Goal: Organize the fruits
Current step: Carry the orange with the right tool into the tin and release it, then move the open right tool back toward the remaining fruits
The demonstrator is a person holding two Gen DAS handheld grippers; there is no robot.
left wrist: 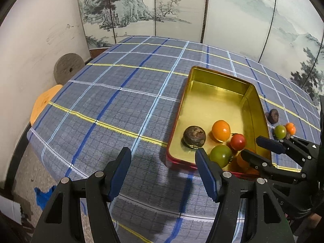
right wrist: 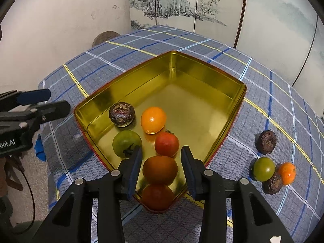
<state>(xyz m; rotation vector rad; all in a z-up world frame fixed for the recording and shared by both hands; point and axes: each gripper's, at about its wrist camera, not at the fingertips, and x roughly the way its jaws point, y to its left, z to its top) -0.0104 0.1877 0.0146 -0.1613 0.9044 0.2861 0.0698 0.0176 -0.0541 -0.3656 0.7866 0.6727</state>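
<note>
A gold tin point(left wrist: 218, 85) point(right wrist: 202, 75) sits on the checked cloth. It holds a dark brown fruit point(left wrist: 194, 136) point(right wrist: 121, 114), an orange fruit point(left wrist: 221, 130) point(right wrist: 153, 119), a red tomato point(left wrist: 238, 141) point(right wrist: 166, 144), a green tomato point(left wrist: 220, 155) point(right wrist: 126, 143) and a dark orange fruit point(right wrist: 160, 169) with its reflection below. My right gripper point(right wrist: 161, 162) point(left wrist: 259, 148) is open over the tin's near corner, its fingers either side of the dark orange fruit and apart from it. My left gripper point(left wrist: 162, 168) point(right wrist: 54, 102) is open and empty, left of the tin.
Right of the tin on the cloth lie two dark brown fruits point(right wrist: 267, 141) point(right wrist: 272, 183), a green tomato point(right wrist: 263, 169) point(left wrist: 280, 131) and a small orange point(right wrist: 287, 173) point(left wrist: 290, 128). A grey disc point(left wrist: 68, 67) and an orange board point(left wrist: 43, 103) stand past the table's left edge. A painted screen stands behind.
</note>
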